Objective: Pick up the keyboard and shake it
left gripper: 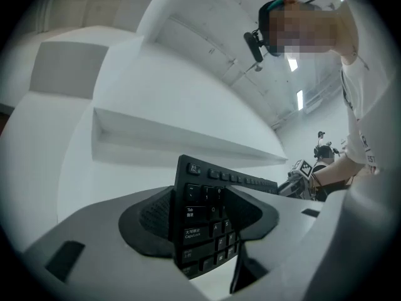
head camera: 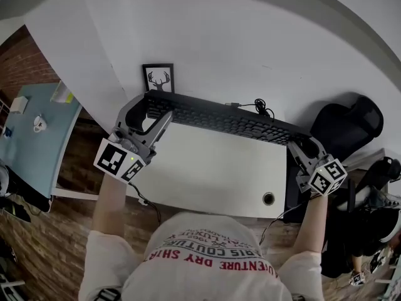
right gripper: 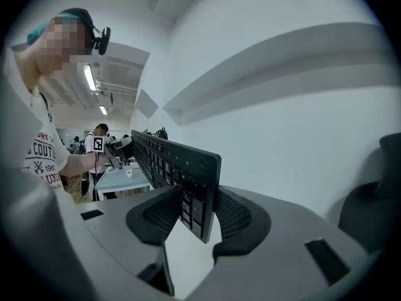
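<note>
A long black keyboard (head camera: 219,119) stretches across the far side of the white desk (head camera: 207,168), held at both ends. My left gripper (head camera: 152,115) is shut on its left end, and my right gripper (head camera: 299,145) is shut on its right end. In the left gripper view the keyboard (left gripper: 203,196) stands on edge between the dark pads (left gripper: 150,218), with my left gripper (left gripper: 200,221) clamping the key side and the back. In the right gripper view my right gripper (right gripper: 197,215) pinches the keyboard (right gripper: 182,168) the same way. White desk shows below its lower edge.
A framed deer picture (head camera: 158,78) leans on the wall behind the keyboard's left end. The keyboard's coiled cable (head camera: 260,108) lies at the back. The desk has a round grommet hole (head camera: 268,198). A black office chair (head camera: 348,121) stands at the right, a light blue table (head camera: 31,137) at the left.
</note>
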Demonstrator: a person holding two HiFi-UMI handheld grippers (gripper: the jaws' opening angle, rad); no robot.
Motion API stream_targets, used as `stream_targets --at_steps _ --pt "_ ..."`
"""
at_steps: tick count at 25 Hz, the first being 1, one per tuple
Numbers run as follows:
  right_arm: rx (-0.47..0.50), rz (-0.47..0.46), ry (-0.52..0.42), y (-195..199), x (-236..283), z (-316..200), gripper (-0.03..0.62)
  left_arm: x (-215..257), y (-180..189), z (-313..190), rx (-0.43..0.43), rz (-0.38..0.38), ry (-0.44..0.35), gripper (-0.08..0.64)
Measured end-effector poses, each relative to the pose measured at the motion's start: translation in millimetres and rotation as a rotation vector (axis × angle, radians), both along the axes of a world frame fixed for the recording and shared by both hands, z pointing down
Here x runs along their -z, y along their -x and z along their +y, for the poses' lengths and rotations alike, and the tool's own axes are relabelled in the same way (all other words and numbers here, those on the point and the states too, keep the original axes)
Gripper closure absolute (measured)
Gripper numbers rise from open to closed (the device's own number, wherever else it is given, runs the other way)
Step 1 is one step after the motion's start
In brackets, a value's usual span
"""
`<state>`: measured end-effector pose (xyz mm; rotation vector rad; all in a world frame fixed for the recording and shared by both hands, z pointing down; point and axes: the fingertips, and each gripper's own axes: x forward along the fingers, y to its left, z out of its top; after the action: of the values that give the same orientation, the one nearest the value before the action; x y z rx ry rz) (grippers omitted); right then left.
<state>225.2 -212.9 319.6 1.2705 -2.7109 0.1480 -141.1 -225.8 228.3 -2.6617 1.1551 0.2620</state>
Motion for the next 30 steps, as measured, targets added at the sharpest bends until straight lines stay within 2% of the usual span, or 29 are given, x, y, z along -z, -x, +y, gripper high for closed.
stream_targets --at_steps 3,8,14,23,30 --pt "0.0 0.001 0.134 9 -31 -3 0.416 -41 9 -19 -0.005 0.016 0.156 0.318" --pt "0.006 0.015 0.364 23 -91 0 0.416 -113 23 -30 0.013 0.029 0.36 0.316" --pt "0.018 0.039 0.545 35 -150 9 0.416 -197 37 -26 0.033 0.062 0.587 0.316" --pt "0.023 0.041 0.824 45 -240 48 0.416 -304 47 7 0.056 0.054 0.881 0.314" --pt "0.012 0.025 0.96 52 -286 75 0.414 -359 54 27 0.056 0.046 1.05 0.314"
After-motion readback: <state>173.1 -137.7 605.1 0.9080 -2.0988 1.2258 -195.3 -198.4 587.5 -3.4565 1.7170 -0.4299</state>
